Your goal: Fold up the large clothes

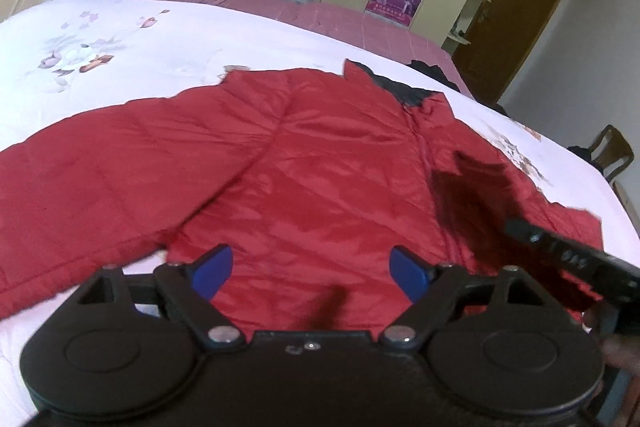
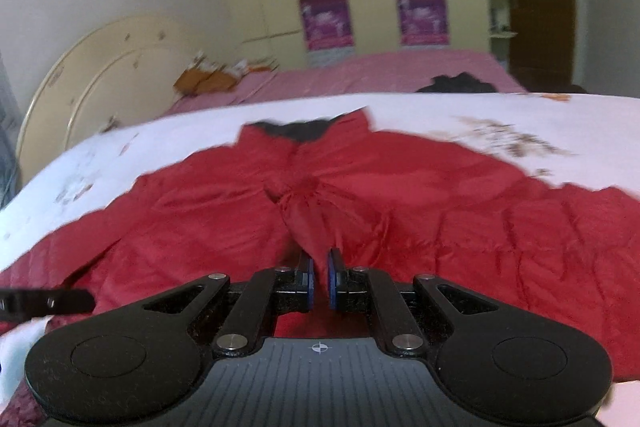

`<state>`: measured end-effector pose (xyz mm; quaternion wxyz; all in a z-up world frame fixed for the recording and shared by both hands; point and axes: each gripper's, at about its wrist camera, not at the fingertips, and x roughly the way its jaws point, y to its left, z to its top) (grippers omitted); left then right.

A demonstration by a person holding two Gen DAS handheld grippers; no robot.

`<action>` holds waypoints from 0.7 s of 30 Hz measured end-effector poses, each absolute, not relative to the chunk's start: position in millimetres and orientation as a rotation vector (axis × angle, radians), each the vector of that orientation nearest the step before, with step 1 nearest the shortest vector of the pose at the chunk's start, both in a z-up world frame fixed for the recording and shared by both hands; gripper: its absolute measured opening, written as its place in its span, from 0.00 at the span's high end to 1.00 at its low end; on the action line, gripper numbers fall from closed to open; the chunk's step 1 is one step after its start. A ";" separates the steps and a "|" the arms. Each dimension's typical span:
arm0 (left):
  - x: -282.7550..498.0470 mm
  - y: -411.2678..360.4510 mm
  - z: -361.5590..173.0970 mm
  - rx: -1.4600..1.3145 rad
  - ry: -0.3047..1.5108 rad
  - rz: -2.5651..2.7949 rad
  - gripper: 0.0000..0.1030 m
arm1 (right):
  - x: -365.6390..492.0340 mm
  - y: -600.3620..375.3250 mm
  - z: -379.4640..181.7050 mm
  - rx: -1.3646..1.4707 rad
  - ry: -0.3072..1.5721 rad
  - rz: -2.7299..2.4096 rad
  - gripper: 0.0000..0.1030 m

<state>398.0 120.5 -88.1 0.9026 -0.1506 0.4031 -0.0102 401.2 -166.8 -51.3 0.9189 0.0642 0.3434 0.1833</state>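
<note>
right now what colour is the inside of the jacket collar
Dark grey to black, against the red jacket; collar lining shows best in the left wrist view.

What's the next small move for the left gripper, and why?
Probably lower the left gripper onto the jacket hem below it and close: its jaws stand open over flat fabric, while the right gripper is shut on a bunched fold.

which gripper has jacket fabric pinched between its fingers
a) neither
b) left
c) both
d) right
d) in the right wrist view the right gripper has its blue pads nearly together with a bunched fold of the red jacket rising from between them, while the left gripper stands wide open above the jacket with nothing between its pads.
</note>
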 end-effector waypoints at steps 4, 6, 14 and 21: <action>394.8 143.4 -88.2 -0.336 0.820 -0.017 0.20 | 399.1 -122.2 -60.9 0.078 0.725 0.443 0.94; 392.6 153.7 -87.7 -0.349 0.816 -0.019 0.20 | 397.2 -106.8 -64.1 0.071 0.733 0.471 0.94; 390.3 168.1 -85.7 -0.358 0.819 -0.021 0.16 | 392.0 -55.3 -80.6 -0.009 0.748 0.570 0.86; 408.0 144.8 -87.1 -0.383 0.812 -0.100 0.17 | 373.9 -88.3 -63.2 0.029 0.645 0.545 0.34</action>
